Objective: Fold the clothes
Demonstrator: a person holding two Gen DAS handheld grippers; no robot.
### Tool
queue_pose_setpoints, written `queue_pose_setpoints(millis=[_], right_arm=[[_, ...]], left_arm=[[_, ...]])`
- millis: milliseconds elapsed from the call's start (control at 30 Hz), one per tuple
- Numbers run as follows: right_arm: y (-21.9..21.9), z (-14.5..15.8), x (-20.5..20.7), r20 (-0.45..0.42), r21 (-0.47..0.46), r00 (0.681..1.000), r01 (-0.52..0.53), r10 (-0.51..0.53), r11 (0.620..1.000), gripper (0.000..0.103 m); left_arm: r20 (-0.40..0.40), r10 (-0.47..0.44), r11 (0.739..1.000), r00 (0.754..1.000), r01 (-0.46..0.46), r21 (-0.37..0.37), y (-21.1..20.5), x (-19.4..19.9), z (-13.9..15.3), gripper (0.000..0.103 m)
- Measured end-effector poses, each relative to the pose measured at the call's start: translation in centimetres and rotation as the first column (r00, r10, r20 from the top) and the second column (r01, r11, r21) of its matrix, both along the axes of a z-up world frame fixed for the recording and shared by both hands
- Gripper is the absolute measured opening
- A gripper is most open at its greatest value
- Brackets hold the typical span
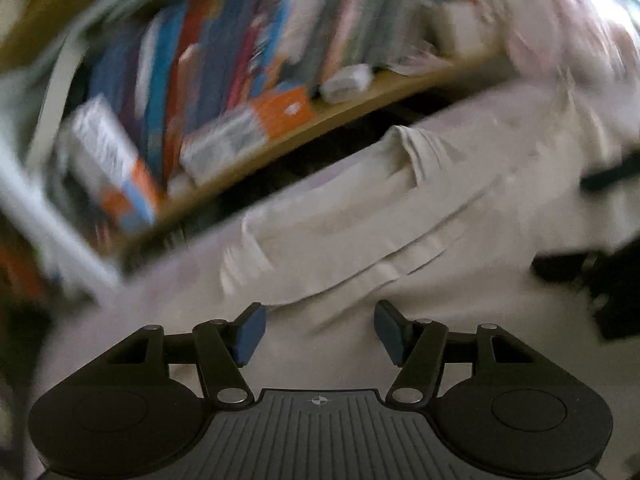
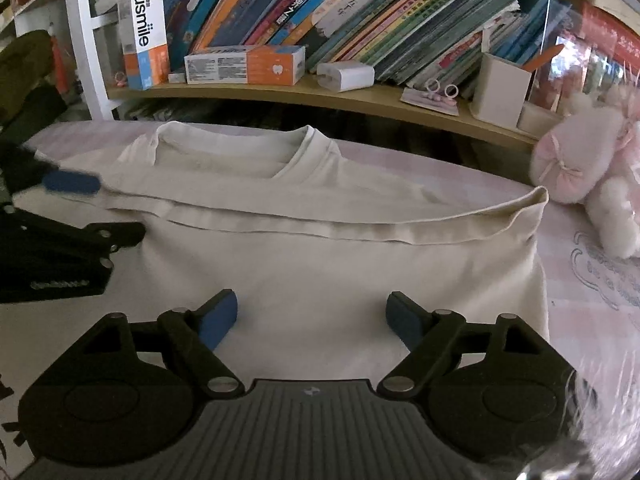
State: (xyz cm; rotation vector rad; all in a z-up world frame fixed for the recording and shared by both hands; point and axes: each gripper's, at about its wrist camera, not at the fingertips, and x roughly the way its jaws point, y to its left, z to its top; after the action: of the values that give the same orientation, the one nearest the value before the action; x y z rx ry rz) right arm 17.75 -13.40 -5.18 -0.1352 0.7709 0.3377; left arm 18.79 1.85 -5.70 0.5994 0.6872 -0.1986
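Garment: a cream-white cotton T-shirt (image 2: pixel 320 240) lies flat on the pale pink bedsheet (image 2: pixel 592 280), its neckline toward the wooden bookshelf (image 2: pixel 320 98).
Fold state: the shirt's lower part is doubled up over its body, and the hem runs as a straight band across the middle; the side edges look turned in, though the far-left one is hard to read.
Right gripper (image 2: pixel 312 320): it hovers low over the near half of the shirt, its blue-padded fingers (image 2: pixel 218 320) wide apart with only cloth beneath them and nothing between.
Left gripper (image 1: pixel 320 330): its fingers stand apart and empty; this view is smeared with motion blur. From the right wrist, one of its blue pads sits at the shirt's left edge.
Step in hand: probably between folds, both tools free of the cloth.
Next move: either a further fold, calling for a pinch on matching corners at both sides, or nothing more if this size is the wanted one; the pictures do not settle it.
Surroundings: a pink plush toy (image 2: pixel 588 168) sits just beside the shirt's right corner.
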Motion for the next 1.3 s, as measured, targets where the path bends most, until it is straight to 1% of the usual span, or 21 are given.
queue_pose_setpoints(millis=[67,133,167,200,233,300,333,400,467,600,633,767,833,900,1000,1033,1067,1133,1233,1267,1300], right_arm=[[-0.1,-0.1,-0.1,0.004,0.003,1.000,-0.006,0.006,1.000,0.082],[-0.2,-0.1,-0.2,0.006,0.006,1.000,-0.011,0.011,1.000,0.083],[-0.2,-0.1,-0.2,0.007,0.006,1.000,-0.012,0.012,1.000,0.083],[-0.2,-0.1,-0.3,0.009,0.006,1.000,-0.013,0.013,1.000,0.083],[-0.1,-0.1,-0.3,0.009,0.006,1.000,-0.013,0.013,1.000,0.083],[-0.1,-0.1,-0.2,0.007,0.005,1.000,-0.013,0.013,1.000,0.083],[-0.2,-0.1,-0.2,0.005,0.005,1.000,-0.014,0.014,1.000,0.083],[-0.2,-0.1,-0.2,0.004,0.005,1.000,-0.016,0.016,1.000,0.083],[-0.3,-0.1,-0.3,0.004,0.006,1.000,-0.019,0.019,1.000,0.083],[-0.5,-0.2,-0.3,0.008,0.007,1.000,-0.023,0.023,1.000,0.083],[-0.4,-0.2,-0.3,0.009,0.008,1.000,-0.022,0.022,1.000,0.083],[-0.4,-0.3,-0.4,0.016,0.009,1.000,-0.021,0.021,1.000,0.083],[-0.4,-0.2,-0.4,0.014,0.007,1.000,-0.025,0.025,1.000,0.083],[-0.5,-0.2,-0.3,0.007,0.005,1.000,-0.029,0.029,1.000,0.083],[-0.5,-0.1,-0.1,-0.002,0.001,0.999,-0.033,0.033,0.999,0.083],[-0.5,-0.1,-0.1,-0.004,0.000,0.999,-0.034,0.034,0.999,0.083],[-0.5,-0.1,-0.1,-0.005,0.000,0.999,-0.034,0.034,0.999,0.083],[-0.5,0.0,-0.1,-0.006,-0.001,0.999,-0.036,0.036,0.999,0.083],[-0.5,-0.1,-0.2,-0.006,0.000,0.999,-0.033,0.033,0.999,0.083],[-0.5,-0.1,-0.2,-0.005,0.001,1.000,-0.031,0.031,1.000,0.083],[-0.5,-0.1,-0.2,-0.004,0.001,1.000,-0.030,0.030,1.000,0.083]], left_arm=[[0.040,-0.078,0.989,0.996,0.072,0.127,-1.0,0.4,-0.2,0.066],[0.070,-0.153,0.959,0.986,0.131,0.251,-2.0,1.1,-0.3,0.066],[0.085,-0.145,0.952,0.986,0.115,0.285,-2.5,2.9,-0.1,0.066],[0.082,-0.088,0.966,0.993,0.065,0.251,-2.0,4.6,0.4,0.067],[0.078,-0.031,0.976,0.997,0.013,0.217,-1.5,6.4,1.0,0.077],[0.063,0.083,0.984,0.995,-0.092,0.150,-0.4,9.8,2.0,0.077],[0.054,0.136,0.983,0.989,-0.142,0.113,0.2,11.3,2.6,0.076],[0.059,0.200,0.980,0.978,-0.200,-0.004,2.1,11.1,3.8,0.075],[0.057,0.256,0.962,0.965,-0.248,-0.113,3.9,10.7,5.0,0.075],[0.070,0.197,0.976,0.978,-0.189,-0.112,5.0,6.3,4.5,0.075],[0.063,0.181,0.975,0.981,-0.171,-0.143,5.3,5.1,4.4,0.075],[0.032,0.099,0.981,0.995,-0.092,-0.171,6.0,0.9,3.3,0.073],[0.040,0.089,0.995,0.995,-0.087,-0.055,5.0,0.5,2.1,0.073],[0.034,0.081,0.994,0.996,-0.084,0.076,4.4,1.1,0.9,0.074],[0.064,0.132,0.958,0.989,-0.144,0.250,5.4,3.1,-0.7,0.075],[0.071,0.192,0.943,0.979,-0.204,0.262,6.8,4.4,-0.7,0.075],[0.077,0.249,0.928,0.965,-0.260,0.265,8.1,5.6,-0.6,0.077],[0.060,0.333,0.926,0.941,-0.338,0.170,10.9,7.0,0.8,0.080],[0.161,0.453,0.879,0.877,-0.470,0.087,13.1,6.7,3.2,0.079],[0.150,0.467,0.879,0.871,-0.476,0.031,13.7,6.2,3.9,0.079],[0.127,0.464,0.885,0.877,-0.465,-0.022,14.1,5.7,4.3,0.079]])
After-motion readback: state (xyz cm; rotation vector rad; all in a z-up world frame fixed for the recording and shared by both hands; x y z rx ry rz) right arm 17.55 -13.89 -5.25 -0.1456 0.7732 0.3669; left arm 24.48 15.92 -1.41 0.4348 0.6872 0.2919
